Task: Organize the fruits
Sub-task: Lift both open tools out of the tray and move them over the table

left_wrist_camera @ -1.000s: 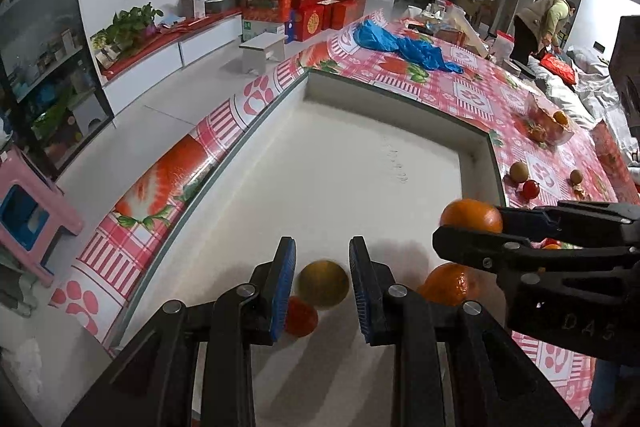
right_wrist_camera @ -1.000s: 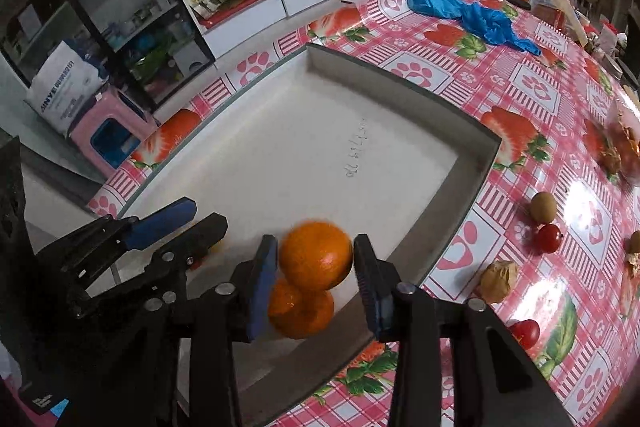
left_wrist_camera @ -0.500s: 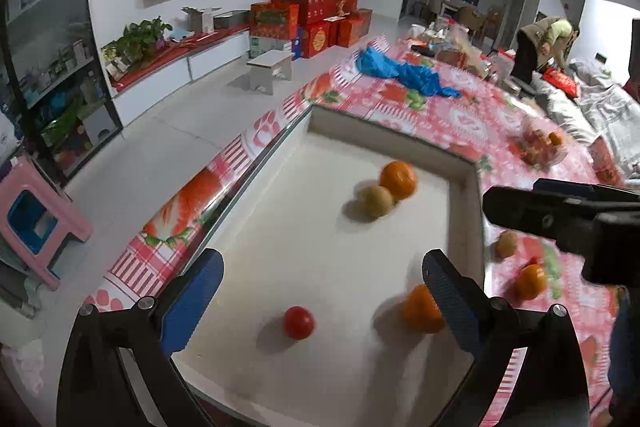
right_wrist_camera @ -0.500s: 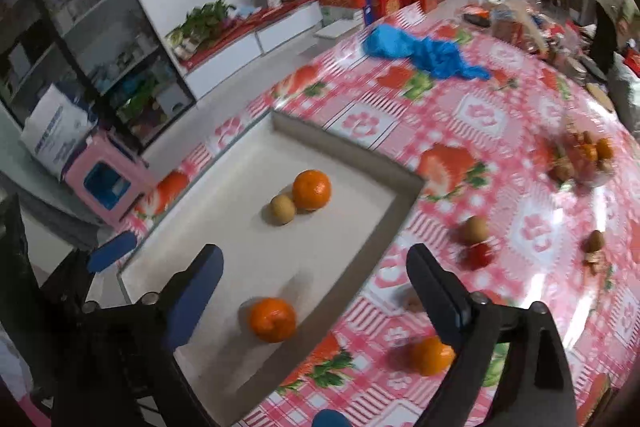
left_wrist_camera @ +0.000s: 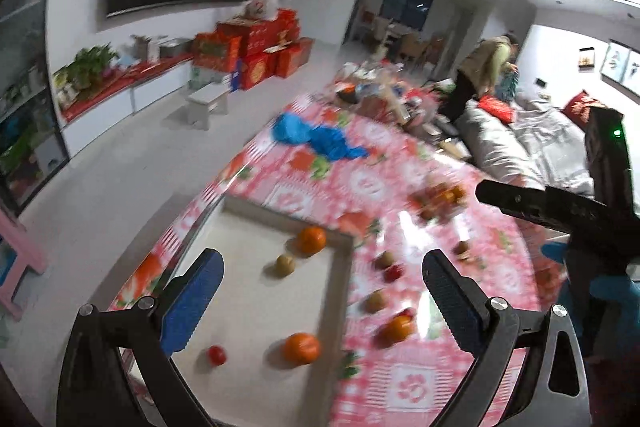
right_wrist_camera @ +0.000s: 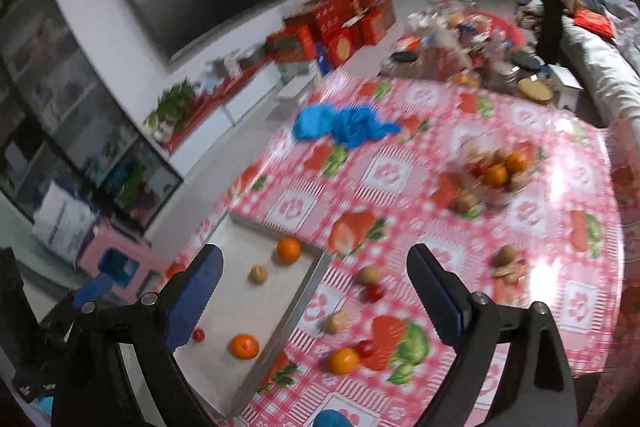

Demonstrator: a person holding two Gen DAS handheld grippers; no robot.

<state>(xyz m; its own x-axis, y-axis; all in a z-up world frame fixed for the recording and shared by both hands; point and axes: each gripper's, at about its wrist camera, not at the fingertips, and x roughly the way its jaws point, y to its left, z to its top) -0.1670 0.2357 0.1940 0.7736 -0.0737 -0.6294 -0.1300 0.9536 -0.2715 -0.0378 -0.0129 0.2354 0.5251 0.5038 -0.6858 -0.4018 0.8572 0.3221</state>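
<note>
A white tray with a grey rim (left_wrist_camera: pixel 340 291) lies on the table's near left. In it are two oranges (left_wrist_camera: pixel 311 239) (left_wrist_camera: pixel 302 348), a brown fruit (left_wrist_camera: pixel 285 265) and a small red fruit (left_wrist_camera: pixel 216 355). My left gripper (left_wrist_camera: pixel 320 263) hangs high above the tray, open and empty. My right gripper (right_wrist_camera: pixel 314 259) is also open and empty, high over the tray's right rim (right_wrist_camera: pixel 296 311). Loose on the cloth beside the tray lie an orange (right_wrist_camera: pixel 343 361), brown fruits (right_wrist_camera: pixel 369 274) and red ones (right_wrist_camera: pixel 376 293).
A clear bowl of fruit (right_wrist_camera: pixel 496 171) stands further back on the red patterned tablecloth (right_wrist_camera: pixel 440 227). A blue cloth (right_wrist_camera: pixel 344 127) lies at the far left, and jars and clutter (right_wrist_camera: pixel 460 39) at the far end. A person (left_wrist_camera: pixel 486 67) bends by a sofa beyond.
Both grippers opened and let their fruit go into the tray: the left a yellow-brown fruit, the right an orange. Both then rose and drew back, and the right swung towards the loose fruit.
</note>
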